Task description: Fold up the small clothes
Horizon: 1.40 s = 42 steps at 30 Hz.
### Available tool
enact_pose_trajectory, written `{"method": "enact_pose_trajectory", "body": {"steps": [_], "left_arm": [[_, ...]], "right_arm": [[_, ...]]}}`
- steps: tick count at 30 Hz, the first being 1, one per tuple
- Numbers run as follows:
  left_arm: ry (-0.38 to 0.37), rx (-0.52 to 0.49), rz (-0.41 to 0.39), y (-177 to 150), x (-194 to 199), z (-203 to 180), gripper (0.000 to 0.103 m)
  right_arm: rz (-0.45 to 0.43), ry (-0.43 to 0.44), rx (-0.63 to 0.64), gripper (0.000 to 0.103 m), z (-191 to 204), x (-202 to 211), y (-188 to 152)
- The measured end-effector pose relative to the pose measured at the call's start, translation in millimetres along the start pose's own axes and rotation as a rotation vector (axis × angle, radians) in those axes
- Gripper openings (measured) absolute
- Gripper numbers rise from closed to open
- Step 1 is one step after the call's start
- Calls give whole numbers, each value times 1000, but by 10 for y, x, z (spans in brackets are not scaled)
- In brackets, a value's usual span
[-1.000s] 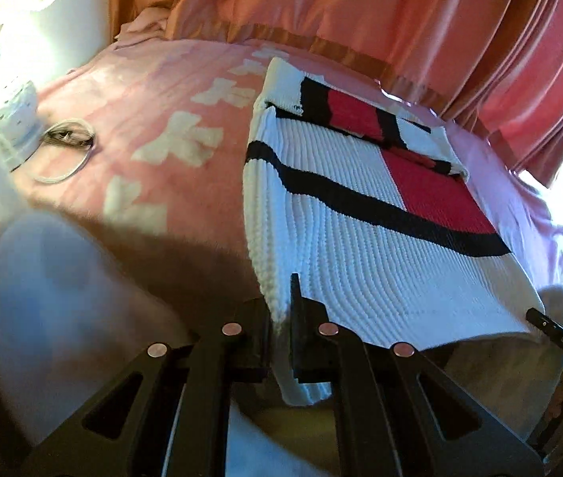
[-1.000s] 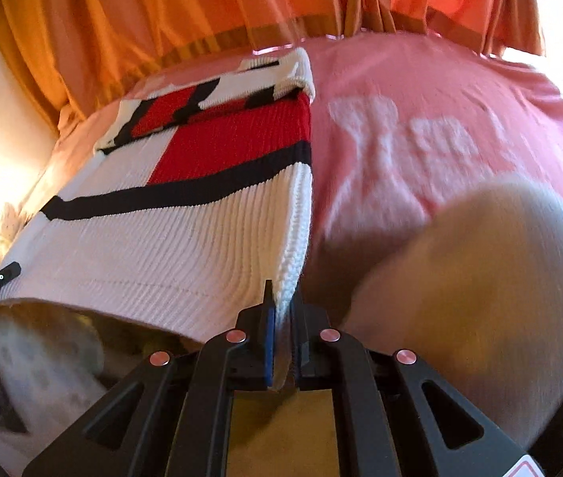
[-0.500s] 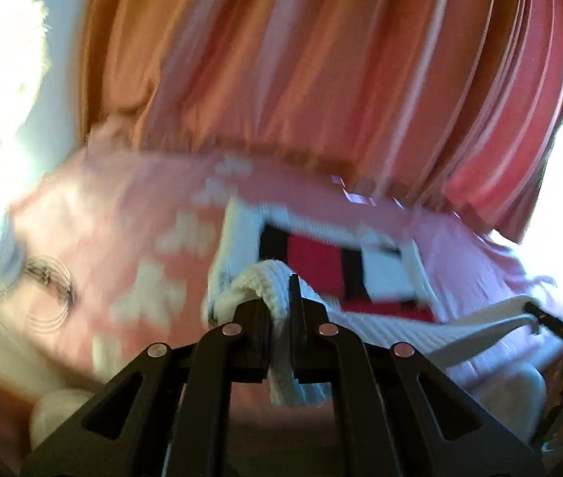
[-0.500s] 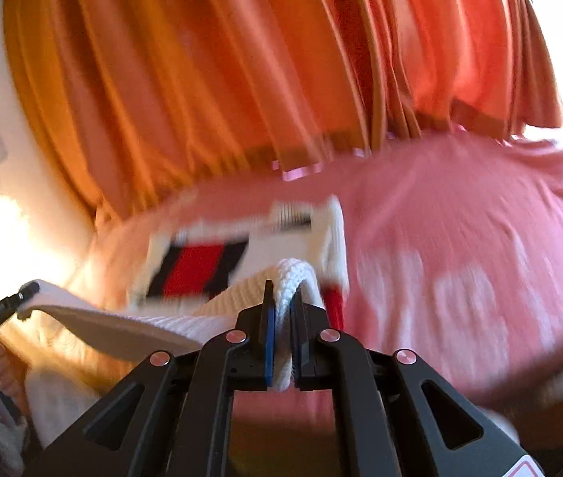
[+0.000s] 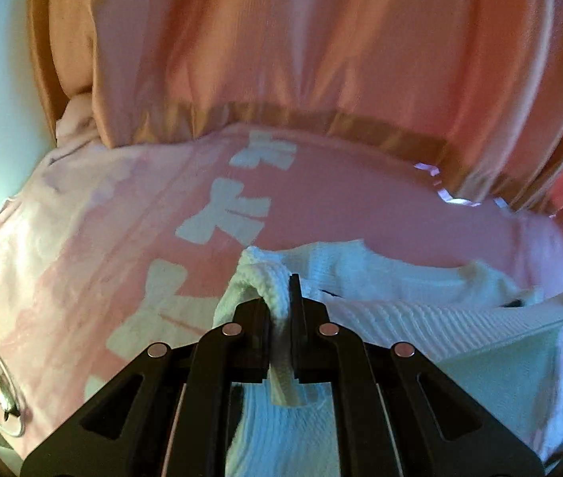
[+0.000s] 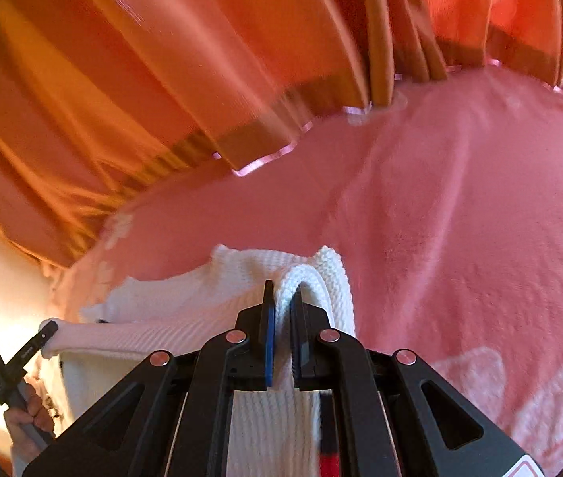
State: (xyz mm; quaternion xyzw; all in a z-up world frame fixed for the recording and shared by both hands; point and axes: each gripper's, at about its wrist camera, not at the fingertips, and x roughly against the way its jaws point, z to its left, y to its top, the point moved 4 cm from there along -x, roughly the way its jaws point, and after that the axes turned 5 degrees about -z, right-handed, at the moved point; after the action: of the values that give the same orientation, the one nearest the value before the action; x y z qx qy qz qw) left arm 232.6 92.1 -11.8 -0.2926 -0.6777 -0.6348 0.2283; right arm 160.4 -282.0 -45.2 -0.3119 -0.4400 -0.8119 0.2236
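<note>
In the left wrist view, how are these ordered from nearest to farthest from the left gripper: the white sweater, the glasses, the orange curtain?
1. white sweater: pinched in the left gripper, spreading right.
2. glasses: far left, on the pink bedspread.
3. orange curtain: at the back, beyond the bed.

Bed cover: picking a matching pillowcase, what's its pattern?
Pink bed cover with white cross-like shapes, clearest in the left wrist view.

Each wrist camera sits low and close behind its own black two-finger gripper, looking forward along the fingers across the pink patterned bedspread toward the orange pleated curtain. Both views share the white ribbed knit garment, bedspread and curtain, the left view from the left, the right view from the right.
</note>
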Motion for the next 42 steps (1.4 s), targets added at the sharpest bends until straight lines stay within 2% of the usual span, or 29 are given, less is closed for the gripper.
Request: {"method": "enact_pose_trajectory", "body": {"steps": [2,5,9,11,12,14,15,16,18,20,22,25,29,32,33,34,35,36,37,39,40,41,42], "left_arm": [[0,28,47,-12,-217,16,7],[15,23,69,-27,-380,37,7],[45,17,105,-79,-589,27,9],[42,26,101,-68,-610,-1,13],[32,27,104,-61,-609,-21,16],[18,36,96,-36,-585,-46,27],[16,44,83,-13,-544,-47,40],[22,57,56,19,-479,-36,52],[32,71,-22,110,-327,-15,66],[45,49,-95,183,-167,-29,73],[37,1,-135,212,-61,-97,85],[16,-60,-102,136,-110,-242,86],[55,-117,-3,-31,-381,-347,84],[87,-105,49,-92,-554,-308,71],[85,-88,61,-105,-575,-279,63],[82,-71,73,-111,-592,-255,53],[83,-57,83,-118,-607,-232,44],[86,-49,92,-115,-618,-204,17],[88,-49,99,-105,-617,-180,7],[67,-8,72,-17,-519,-91,6],[60,2,65,18,-478,-61,6],[65,1,65,39,-459,-20,6],[88,-8,75,23,-494,30,6]], "right_arm": [[23,-21,1,5,-30,-168,-4],[44,-47,4,5,-95,-336,1],[48,-22,14,6,-62,-502,0],[27,-2,10,11,-11,-446,40],[13,14,4,13,0,-410,67],[-34,34,6,22,26,-288,123],[-96,2,25,27,35,-161,163],[-144,-31,44,39,43,-60,185],[-215,-40,77,44,73,129,219],[-219,-32,113,45,98,196,207],[-180,-52,158,48,121,137,131],[-77,-72,207,48,138,-79,-13],[4,-102,207,49,91,-303,-129],[58,-91,189,49,70,-443,-187],[72,-93,183,48,66,-492,-212],[84,-88,187,35,67,-514,-238],[105,-83,190,8,80,-549,-266],[113,-81,195,7,100,-551,-282],[98,-68,199,7,144,-497,-270],[15,-3,196,7,274,-221,-165],[-16,1,198,7,290,-133,-129],[-49,-31,206,7,252,-75,-101],[-38,-76,211,7,185,-128,-107]]}}
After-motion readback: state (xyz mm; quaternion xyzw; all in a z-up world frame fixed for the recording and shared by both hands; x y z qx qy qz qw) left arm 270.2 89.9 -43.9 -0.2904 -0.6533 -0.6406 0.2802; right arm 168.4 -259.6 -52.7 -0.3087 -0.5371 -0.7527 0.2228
